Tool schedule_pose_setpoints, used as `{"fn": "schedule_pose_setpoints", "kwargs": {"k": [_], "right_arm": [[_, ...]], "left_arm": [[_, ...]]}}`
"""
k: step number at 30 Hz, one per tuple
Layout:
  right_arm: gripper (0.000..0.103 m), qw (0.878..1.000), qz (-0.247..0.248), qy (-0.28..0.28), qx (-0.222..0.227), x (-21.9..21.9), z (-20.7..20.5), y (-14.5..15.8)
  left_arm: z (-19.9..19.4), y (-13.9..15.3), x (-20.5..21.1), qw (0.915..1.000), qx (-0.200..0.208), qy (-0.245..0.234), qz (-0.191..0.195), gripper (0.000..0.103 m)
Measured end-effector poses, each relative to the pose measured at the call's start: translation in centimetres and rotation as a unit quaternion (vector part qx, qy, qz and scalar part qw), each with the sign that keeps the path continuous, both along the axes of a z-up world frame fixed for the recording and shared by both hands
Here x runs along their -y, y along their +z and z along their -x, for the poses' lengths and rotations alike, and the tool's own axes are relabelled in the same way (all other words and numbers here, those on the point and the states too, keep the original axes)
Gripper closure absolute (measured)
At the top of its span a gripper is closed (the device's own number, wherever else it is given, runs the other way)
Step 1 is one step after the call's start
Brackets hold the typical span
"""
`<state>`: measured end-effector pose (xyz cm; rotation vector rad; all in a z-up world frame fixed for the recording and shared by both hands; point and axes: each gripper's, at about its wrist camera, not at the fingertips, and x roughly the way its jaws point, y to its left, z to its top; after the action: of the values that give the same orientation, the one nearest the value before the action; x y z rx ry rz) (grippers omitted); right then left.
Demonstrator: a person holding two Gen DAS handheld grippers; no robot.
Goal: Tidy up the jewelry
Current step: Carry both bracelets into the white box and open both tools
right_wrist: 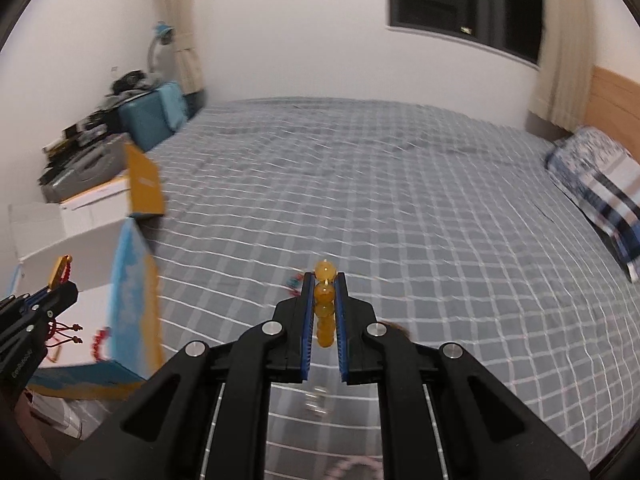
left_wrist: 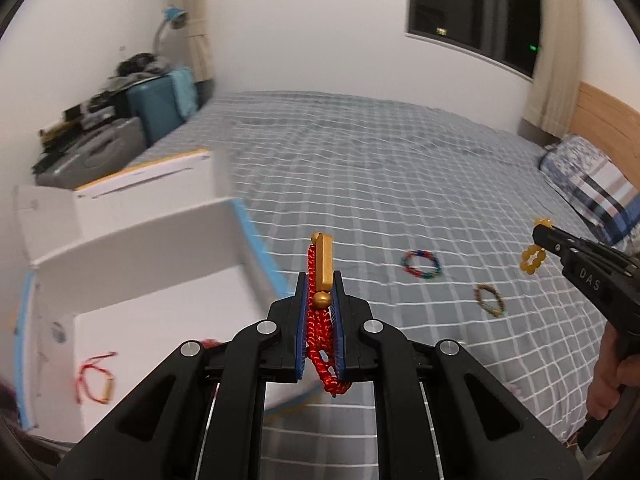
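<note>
Both tongs loaded above the bed

Now the left tongs clamp a red braided cord bracelet with a gold tube, while the right tongs clamp a yellow bead bracelet, above the grey checked bed, beside a white open box.

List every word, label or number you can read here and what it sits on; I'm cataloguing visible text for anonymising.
"DAS": white letters on the black body of the right gripper, in the left wrist view.
Small white print on the black body of the left gripper, right wrist view: too small to read.
White cardboard box: small marks, blurred, unreadable.
</note>
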<state>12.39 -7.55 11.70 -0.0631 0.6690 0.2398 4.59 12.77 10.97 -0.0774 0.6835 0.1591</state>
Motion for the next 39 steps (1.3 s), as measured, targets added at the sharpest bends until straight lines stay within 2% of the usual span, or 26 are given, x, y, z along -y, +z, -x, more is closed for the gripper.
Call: {"fn": "schedule_pose_setpoints", "kwargs": {"k": [7,11,15,19,26,35,39], "right_arm": [[0.094,0.996,-0.002,0.082,0.019,-9.7,2.0,2.1],[0.094,0.991,-0.007,0.131,0.019,-14.8,3.5,2.6],[0.094,0.984,-0.006,0.177,0.004,-19.8,5.1,1.8],[0.094,0.977,0.007,0.212,-0.032,-24.4,5.8,-0.7],[0.094,0.97,0.033,0.219,-0.101,-27.9,5.6,-5.3],[0.094,0.969,0.043,0.214,-0.119,-28.4,5.1,-7.0],[0.093,0.968,0.048,0.213,-0.123,-28.7,5.2,-7.4]], "left_arm": [[3.2,0.8,-7.5,0.9977,-0.012,0.067,-0.001,0.093],[5.6,0.1,-12.0,0.9937,-0.032,0.106,0.015,0.093],[7.4,-1.5,-15.7,0.9878,-0.051,0.144,0.026,0.093],[8.3,-3.5,-18.0,0.9821,-0.081,0.166,0.037,0.093],[8.5,-6.4,-20.1,0.9754,-0.121,0.176,0.056,0.093],[7.9,-7.3,-19.9,0.9746,-0.131,0.173,0.054,0.093],[7.8,-7.6,-20.1,0.9728,-0.135,0.179,0.059,0.089]]}}
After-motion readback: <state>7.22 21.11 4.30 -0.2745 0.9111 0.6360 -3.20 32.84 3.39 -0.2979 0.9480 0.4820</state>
